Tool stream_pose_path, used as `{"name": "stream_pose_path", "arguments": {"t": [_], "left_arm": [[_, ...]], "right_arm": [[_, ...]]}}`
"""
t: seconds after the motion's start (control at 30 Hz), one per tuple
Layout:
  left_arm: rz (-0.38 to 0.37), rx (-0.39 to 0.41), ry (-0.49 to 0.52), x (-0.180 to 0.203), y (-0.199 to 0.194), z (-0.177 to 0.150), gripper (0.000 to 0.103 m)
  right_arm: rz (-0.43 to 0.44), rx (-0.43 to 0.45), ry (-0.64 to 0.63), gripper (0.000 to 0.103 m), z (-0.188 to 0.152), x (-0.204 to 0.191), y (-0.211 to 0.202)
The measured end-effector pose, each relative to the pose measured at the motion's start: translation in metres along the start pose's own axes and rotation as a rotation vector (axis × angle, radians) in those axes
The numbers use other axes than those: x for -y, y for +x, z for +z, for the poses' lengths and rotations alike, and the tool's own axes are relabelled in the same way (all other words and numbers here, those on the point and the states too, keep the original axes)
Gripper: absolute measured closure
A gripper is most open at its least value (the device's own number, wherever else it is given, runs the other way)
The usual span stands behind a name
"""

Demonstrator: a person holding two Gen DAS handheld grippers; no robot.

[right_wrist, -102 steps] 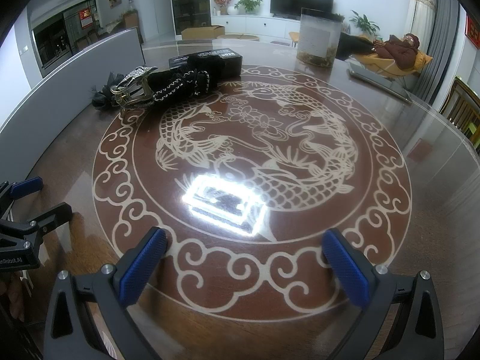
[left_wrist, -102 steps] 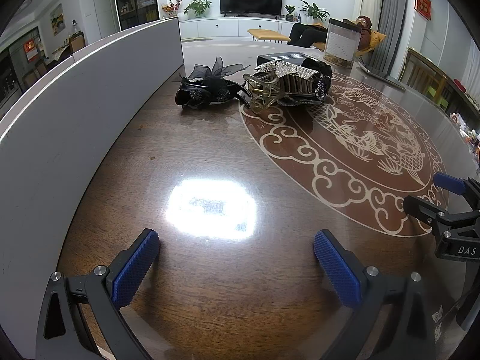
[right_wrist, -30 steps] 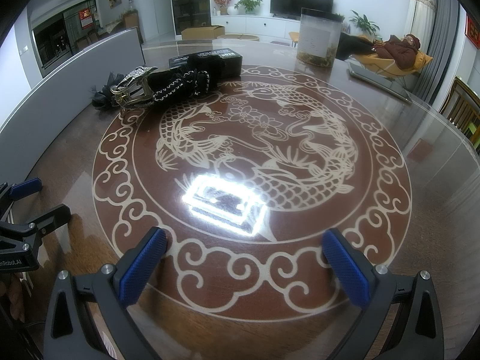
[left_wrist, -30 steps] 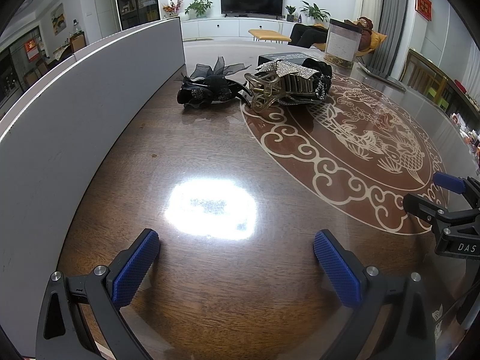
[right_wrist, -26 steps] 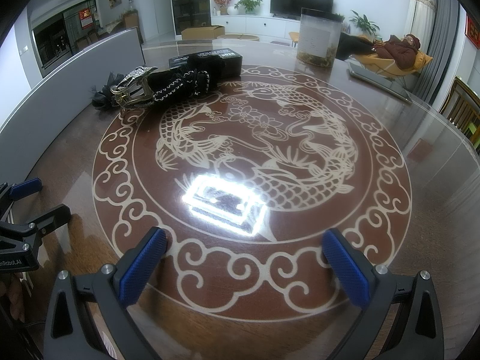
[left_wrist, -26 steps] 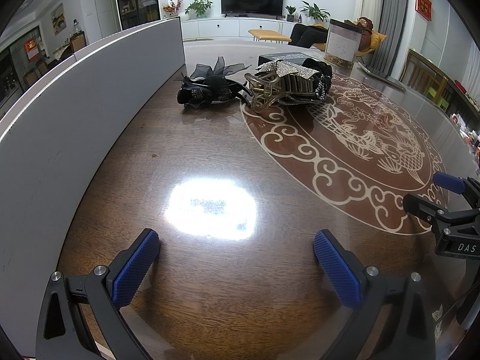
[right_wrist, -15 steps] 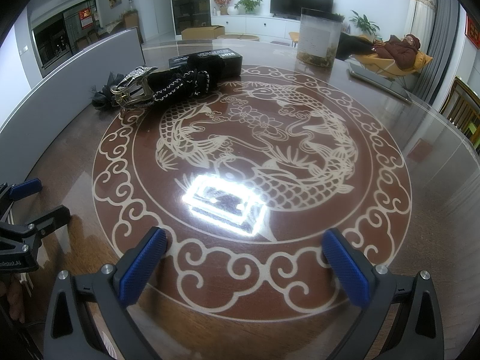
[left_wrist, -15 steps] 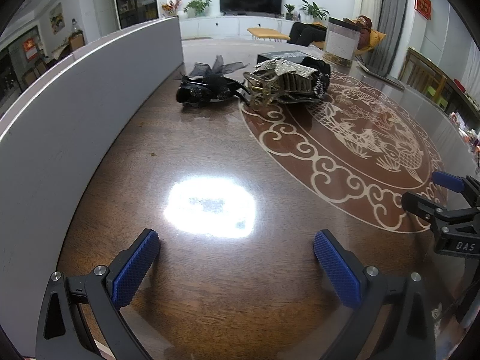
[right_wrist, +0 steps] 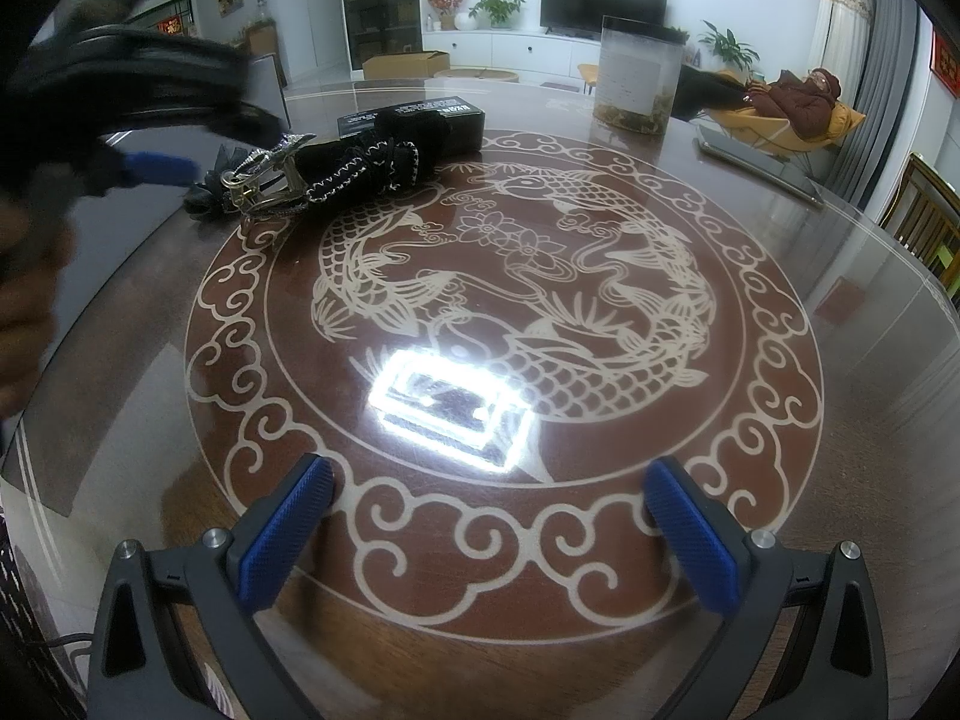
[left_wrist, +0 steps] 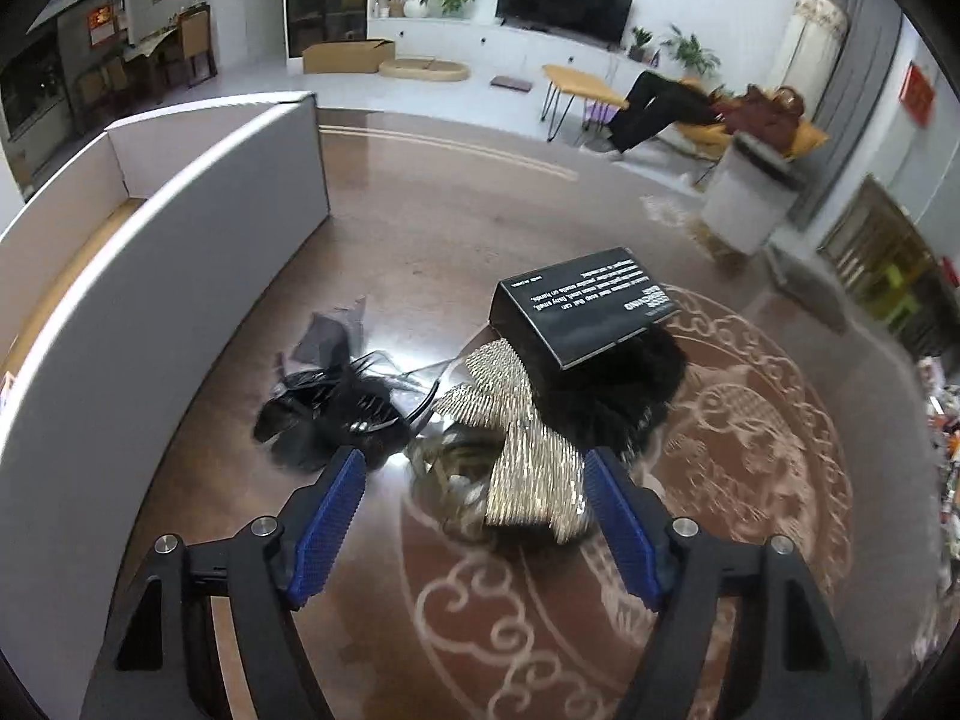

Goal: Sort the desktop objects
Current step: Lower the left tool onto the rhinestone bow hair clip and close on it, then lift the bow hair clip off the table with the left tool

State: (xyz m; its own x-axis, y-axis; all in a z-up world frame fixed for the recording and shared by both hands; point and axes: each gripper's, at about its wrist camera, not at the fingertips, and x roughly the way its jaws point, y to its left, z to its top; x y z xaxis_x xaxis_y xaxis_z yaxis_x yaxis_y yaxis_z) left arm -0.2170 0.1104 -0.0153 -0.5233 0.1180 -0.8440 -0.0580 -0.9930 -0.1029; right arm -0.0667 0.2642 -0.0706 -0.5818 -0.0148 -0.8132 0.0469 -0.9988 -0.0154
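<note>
The left gripper [left_wrist: 471,516] hangs wide open over the rhinestone hair claw [left_wrist: 516,456], probably lining up a grasp, while the right gripper [right_wrist: 489,531] waits open above the tabletop [right_wrist: 840,420].

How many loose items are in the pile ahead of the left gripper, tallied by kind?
Hair accessories: 3 - black mesh-bow hair clip, rhinestone bow claw clip, black fuzzy hair piece with chain trim
Boxes: 1 - black printed box, resting partly on the fuzzy piece
Total: 4
</note>
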Motion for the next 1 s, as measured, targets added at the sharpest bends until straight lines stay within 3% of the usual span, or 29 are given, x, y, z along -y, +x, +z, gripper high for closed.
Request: {"name": "stream_pose_path", "arguments": {"t": [0.1, 0.2, 0.27, 0.3, 0.5, 0.7, 0.87, 0.97, 1.0], "left_arm": [[0.067, -0.021, 0.004, 0.007, 0.016, 0.005, 0.025], [0.073, -0.047, 0.014, 0.006, 0.029, 0.005, 0.021], [-0.006, -0.017, 0.009, 0.0, 0.024, 0.003, 0.043], [-0.002, -0.001, 0.017, -0.001, 0.021, 0.002, 0.047], [-0.018, 0.038, 0.106, -0.016, -0.012, -0.032, 0.052], [-0.069, 0.061, 0.122, -0.048, -0.056, -0.098, 0.053], [-0.076, 0.078, 0.144, -0.056, -0.065, -0.119, 0.052], [-0.07, 0.077, 0.164, -0.056, -0.064, -0.124, 0.044], [-0.076, 0.073, 0.166, -0.056, -0.061, -0.126, 0.035]], "right_arm": [[0.0, 0.0, 0.0, 0.0, 0.0, 0.0, 0.0], [0.0, 0.0, 0.0, 0.0, 0.0, 0.0, 0.0], [0.0, 0.0, 0.0, 0.0, 0.0, 0.0, 0.0], [0.0, 0.0, 0.0, 0.0, 0.0, 0.0, 0.0], [0.0, 0.0, 0.0, 0.0, 0.0, 0.0, 0.0], [0.0, 0.0, 0.0, 0.0, 0.0, 0.0, 0.0], [0.0, 0.0, 0.0, 0.0, 0.0, 0.0, 0.0], [0.001, 0.0, 0.0, 0.0, 0.0, 0.0, 0.0], [0.001, 0.0, 0.0, 0.0, 0.0, -0.001, 0.0]]}}
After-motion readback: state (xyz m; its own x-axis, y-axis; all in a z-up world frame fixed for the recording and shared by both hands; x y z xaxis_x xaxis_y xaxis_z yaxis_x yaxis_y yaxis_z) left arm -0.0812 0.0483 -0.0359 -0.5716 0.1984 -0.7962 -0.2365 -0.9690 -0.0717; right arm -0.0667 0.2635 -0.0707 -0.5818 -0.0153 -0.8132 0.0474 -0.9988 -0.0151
